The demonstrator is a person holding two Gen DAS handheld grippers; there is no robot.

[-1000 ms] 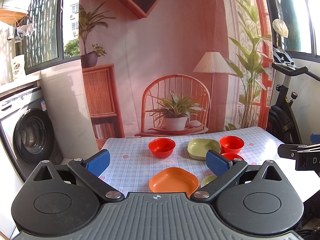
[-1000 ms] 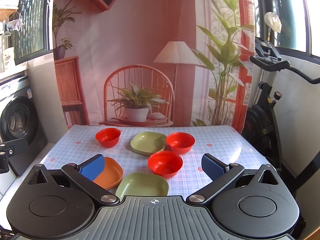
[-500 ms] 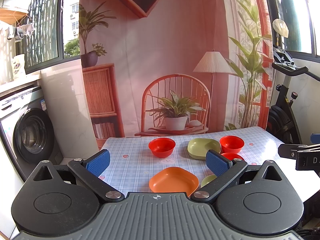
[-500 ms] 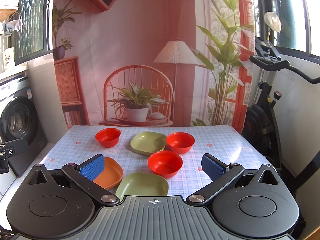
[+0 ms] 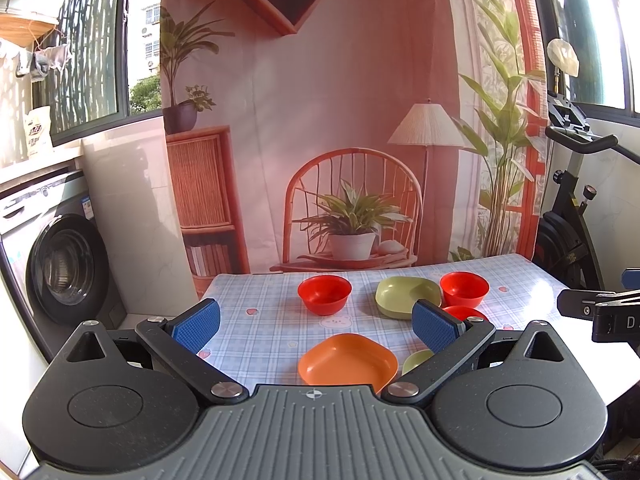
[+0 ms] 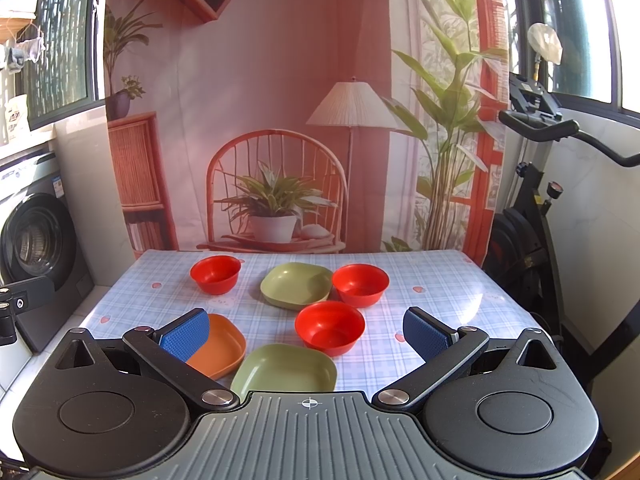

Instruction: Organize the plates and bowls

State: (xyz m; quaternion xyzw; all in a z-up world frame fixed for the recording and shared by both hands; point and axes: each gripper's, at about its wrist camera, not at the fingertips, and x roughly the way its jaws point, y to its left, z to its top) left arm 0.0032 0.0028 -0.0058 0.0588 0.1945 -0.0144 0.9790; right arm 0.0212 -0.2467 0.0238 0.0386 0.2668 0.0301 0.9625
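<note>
On the checked tablecloth [image 6: 432,280] lie three red bowls, far left [image 6: 215,274], far right [image 6: 360,284] and middle [image 6: 330,328]. A green plate [image 6: 296,284] lies at the back, another green plate [image 6: 286,368] at the front and an orange plate [image 6: 222,346] at the front left. My right gripper [image 6: 306,330] is open and empty, above the near green plate. My left gripper [image 5: 316,326] is open and empty, above the orange plate [image 5: 347,360], with the far left bowl [image 5: 324,294] beyond.
A washing machine [image 5: 60,264] stands left of the table. An exercise bike [image 6: 536,216] stands on the right. A printed backdrop [image 6: 280,120] hangs behind the table's far edge. The right gripper's side [image 5: 600,312] shows at the right of the left wrist view.
</note>
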